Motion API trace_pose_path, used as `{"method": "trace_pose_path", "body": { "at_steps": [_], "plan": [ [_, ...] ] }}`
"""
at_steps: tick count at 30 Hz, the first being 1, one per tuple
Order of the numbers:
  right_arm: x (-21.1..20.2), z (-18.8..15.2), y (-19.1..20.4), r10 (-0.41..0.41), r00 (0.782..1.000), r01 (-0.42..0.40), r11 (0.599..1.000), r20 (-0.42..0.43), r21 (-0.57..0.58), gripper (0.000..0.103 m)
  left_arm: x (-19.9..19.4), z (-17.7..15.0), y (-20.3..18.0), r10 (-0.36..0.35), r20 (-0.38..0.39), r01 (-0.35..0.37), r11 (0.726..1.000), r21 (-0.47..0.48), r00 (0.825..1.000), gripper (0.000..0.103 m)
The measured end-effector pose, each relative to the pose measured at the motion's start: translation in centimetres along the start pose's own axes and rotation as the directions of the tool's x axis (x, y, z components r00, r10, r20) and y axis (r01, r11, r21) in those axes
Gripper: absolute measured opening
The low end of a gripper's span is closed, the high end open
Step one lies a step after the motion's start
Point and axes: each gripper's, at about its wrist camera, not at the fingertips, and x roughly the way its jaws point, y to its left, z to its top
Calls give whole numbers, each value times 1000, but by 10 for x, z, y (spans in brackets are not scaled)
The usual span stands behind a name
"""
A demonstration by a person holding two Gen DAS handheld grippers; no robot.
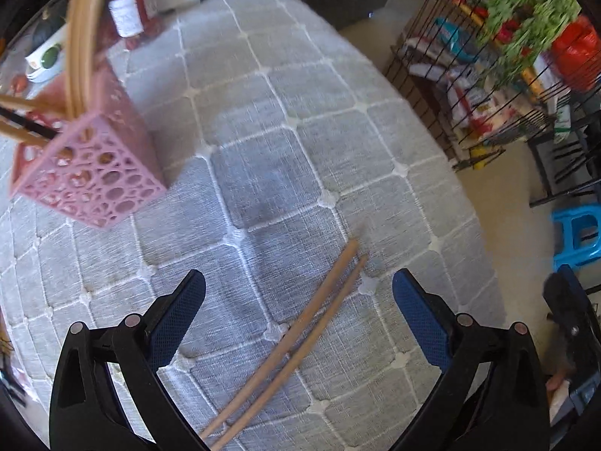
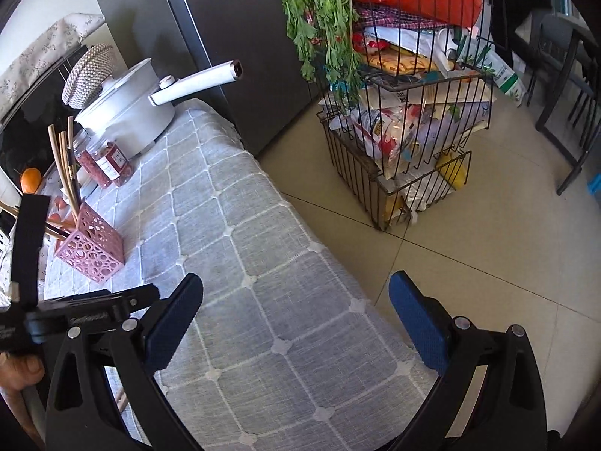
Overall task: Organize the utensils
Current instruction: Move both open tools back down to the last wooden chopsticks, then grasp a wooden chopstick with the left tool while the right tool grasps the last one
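Note:
Two wooden chopsticks [image 1: 300, 334] lie side by side on the grey quilted tablecloth [image 1: 263, 112], between the wide-open fingers of my left gripper [image 1: 298, 312], which hovers above them without touching. A pink perforated utensil holder [image 1: 94, 173] stands at the upper left with several chopsticks [image 1: 80, 34] sticking out. In the right wrist view the same pink holder [image 2: 92, 250] stands at the left with chopsticks [image 2: 65, 169] in it. My right gripper [image 2: 295, 317] is open and empty over the table's right edge. The left gripper's black body [image 2: 86, 310] shows at the left.
A white pot [image 2: 127, 112] with a long handle and red-filled jars [image 2: 105, 161] stand at the table's far end. A black wire rack [image 2: 405, 120] of packets and greens stands on the tiled floor to the right. A blue stool [image 1: 576, 233] is beside the table.

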Motion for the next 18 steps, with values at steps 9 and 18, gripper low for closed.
{"method": "trace_pose_path", "body": {
  "at_steps": [9,18],
  "plan": [
    [9,0,-3,10,999,-10,1000,-48,2,97,26,6,-4,4,-83,-4,1000,6,997,65],
    [16,0,-7,10,997,-8,999,-79,32,97,33,2,-27,126,-43,-118,981,157,991,48]
  ]
}}
